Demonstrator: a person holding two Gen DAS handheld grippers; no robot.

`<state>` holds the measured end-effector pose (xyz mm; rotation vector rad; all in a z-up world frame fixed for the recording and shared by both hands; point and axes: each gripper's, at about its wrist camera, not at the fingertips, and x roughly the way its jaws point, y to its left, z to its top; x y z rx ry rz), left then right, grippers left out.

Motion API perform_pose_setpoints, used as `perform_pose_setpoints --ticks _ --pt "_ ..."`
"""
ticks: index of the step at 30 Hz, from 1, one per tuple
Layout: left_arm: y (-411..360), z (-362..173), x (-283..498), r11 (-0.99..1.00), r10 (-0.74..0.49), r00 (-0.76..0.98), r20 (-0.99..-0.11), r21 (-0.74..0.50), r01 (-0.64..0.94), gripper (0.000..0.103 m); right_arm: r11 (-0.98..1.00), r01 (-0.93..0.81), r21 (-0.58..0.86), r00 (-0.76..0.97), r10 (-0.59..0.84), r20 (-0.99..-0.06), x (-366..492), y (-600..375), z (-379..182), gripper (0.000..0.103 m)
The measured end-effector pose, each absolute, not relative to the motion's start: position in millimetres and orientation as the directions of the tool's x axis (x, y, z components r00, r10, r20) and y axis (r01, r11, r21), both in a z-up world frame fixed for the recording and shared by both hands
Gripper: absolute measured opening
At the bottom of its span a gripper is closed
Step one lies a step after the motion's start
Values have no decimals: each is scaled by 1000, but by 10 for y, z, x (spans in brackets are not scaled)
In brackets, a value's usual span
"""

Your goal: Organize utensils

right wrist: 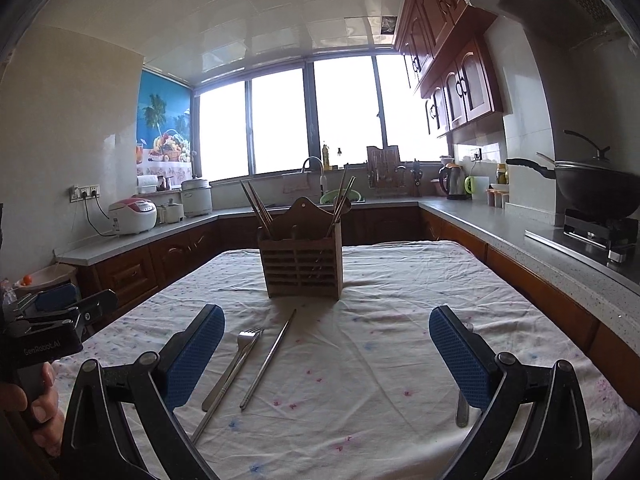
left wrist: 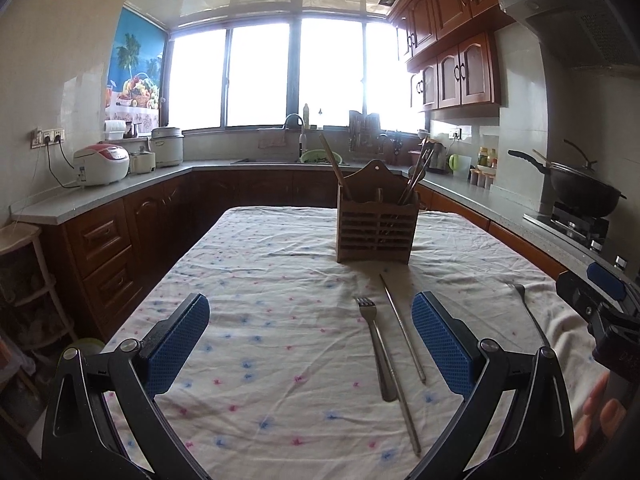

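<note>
Both grippers hover over a table with their blue-padded fingers spread wide apart, holding nothing. From its own camera, the left gripper (left wrist: 310, 344) frames a patch of white tablecloth (left wrist: 280, 264) printed with small blue and pink flowers. Between its fingers, toward the right one, lie a metal fork (left wrist: 376, 350) with its tines pointing away, and two metal chopsticks: one (left wrist: 402, 326) just right of the fork, the other (left wrist: 404, 404) running beside the fork's handle toward the camera. Another utensil (left wrist: 528, 312) lies farther right, partly hidden by the right finger; its type is unclear.

Beyond these, near the table's far end, stands a slatted wooden utensil holder (left wrist: 374, 224) with chopsticks upright in its left and right compartments.

The right gripper (right wrist: 326, 354) sees the same fork (right wrist: 234, 364) and chopstick (right wrist: 269, 359) just inside its left finger, and the handle of a utensil (right wrist: 462, 406) poking out behind its right finger. The holder (right wrist: 302, 262) stands straight ahead.

At the left edge of the right camera's view, a person's hand (right wrist: 40, 404) grips the other gripper's black body, which reads "GenRobot.AI".

Around the table runs a grey countertop (right wrist: 500, 232) carrying a rice cooker (left wrist: 102, 164), a kettle (right wrist: 452, 180) and a black wok (right wrist: 592, 190) on a stove.
</note>
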<state>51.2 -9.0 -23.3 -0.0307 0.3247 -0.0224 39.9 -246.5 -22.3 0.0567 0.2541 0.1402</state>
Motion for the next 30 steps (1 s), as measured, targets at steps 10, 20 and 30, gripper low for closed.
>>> perform_pose_setpoints --ticks 10,20,30 --pt "-102 -263 423 1000 -4 950 -312 -23 -3 103 989 -133 71 949 148 -280 350 -2440 -316 103" --pt "-138 -329 442 1000 -4 941 -340 -16 -1 103 987 -123 103 936 150 -317 384 -2487 -423 103" --pt "-154 -344 458 1000 -7 935 -355 -8 4 103 986 -134 96 938 158 -309 363 -2458 -402 103"
